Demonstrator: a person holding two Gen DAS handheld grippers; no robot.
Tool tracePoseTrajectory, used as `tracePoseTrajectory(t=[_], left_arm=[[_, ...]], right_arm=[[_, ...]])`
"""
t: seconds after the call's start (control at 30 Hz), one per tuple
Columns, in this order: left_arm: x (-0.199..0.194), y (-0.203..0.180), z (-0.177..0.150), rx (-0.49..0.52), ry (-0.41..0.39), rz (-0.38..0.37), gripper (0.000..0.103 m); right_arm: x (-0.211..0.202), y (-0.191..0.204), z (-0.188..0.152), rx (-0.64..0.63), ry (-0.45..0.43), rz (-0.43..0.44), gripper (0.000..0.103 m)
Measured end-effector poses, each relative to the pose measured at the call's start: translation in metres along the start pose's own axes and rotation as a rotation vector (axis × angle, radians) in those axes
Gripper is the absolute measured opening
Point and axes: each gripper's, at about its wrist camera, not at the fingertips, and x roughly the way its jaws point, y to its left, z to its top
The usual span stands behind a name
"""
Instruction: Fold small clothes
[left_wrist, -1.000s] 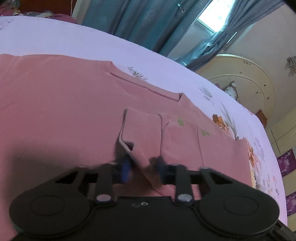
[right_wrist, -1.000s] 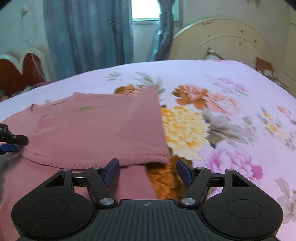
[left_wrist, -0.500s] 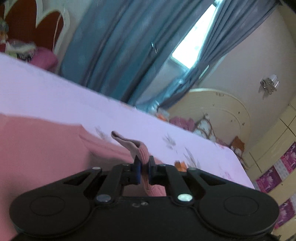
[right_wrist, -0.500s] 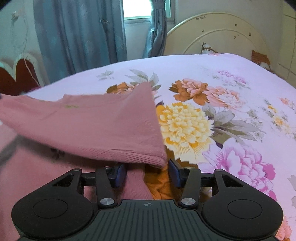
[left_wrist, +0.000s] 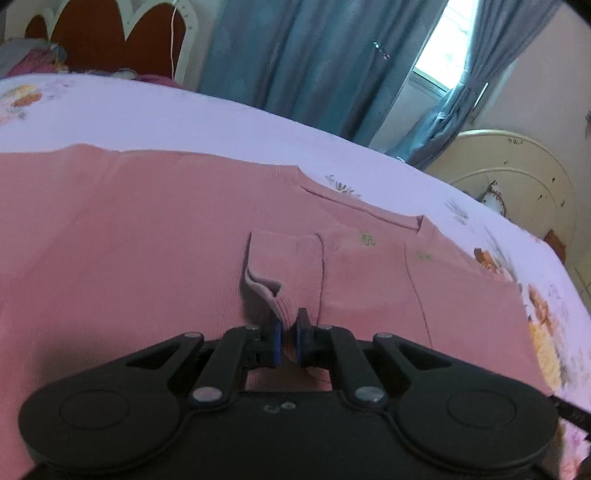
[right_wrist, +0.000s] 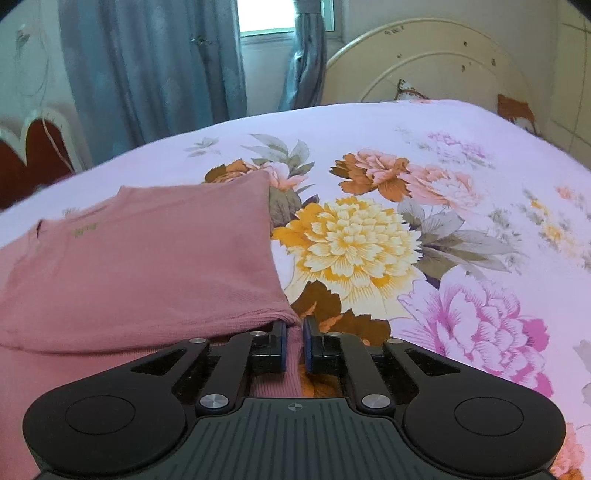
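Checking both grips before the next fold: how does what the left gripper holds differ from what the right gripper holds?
The left gripper pinches the ribbed sleeve cuff of the pink knit sweater, its jaws easing apart; the right gripper is clamped on the sweater's outer edge beside the floral bedsheet. The cuff lies over the sweater's middle, curled open; the right's edge is beneath a corner of the folded part. Both hold the same sweater.

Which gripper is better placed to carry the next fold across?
Left. The left gripper pinches the sleeve cuff, though its jaws are opening; the right gripper only pins the sweater's edge.
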Motion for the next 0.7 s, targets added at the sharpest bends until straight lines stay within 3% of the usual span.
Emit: tracePoseTrajectory(t=[0.1,0.2,0.27,0.33,0.57,0.7], left_arm=[[-0.012,0.001,0.003,0.026,-0.005,0.03,0.029],[-0.031,0.008,0.006,0.043,-0.051,0.054,0.036],[-0.039,0.009,0.01,0.048,-0.081,0.055,0.037],[-0.041,0.005,0.017,0.047,-0.096,0.04,0.037],[-0.019,-0.025,0.028,0.109,-0.107,0.001,0.037],[0.001,-0.026,0.027,0.123,-0.069,0.023,0.037]], right_arm=[[-0.014,-0.006,0.001,-0.007,0.018,0.034,0.008],[-0.033,-0.01,0.008,-0.021,-0.019,0.053,0.01],[-0.032,-0.01,0.019,-0.02,-0.032,0.07,0.018],[-0.023,-0.009,0.032,-0.008,-0.047,0.085,0.054],[0.04,0.005,0.073,0.015,-0.004,0.135,0.054],[0.077,0.009,0.093,0.03,0.03,0.141,0.04]])
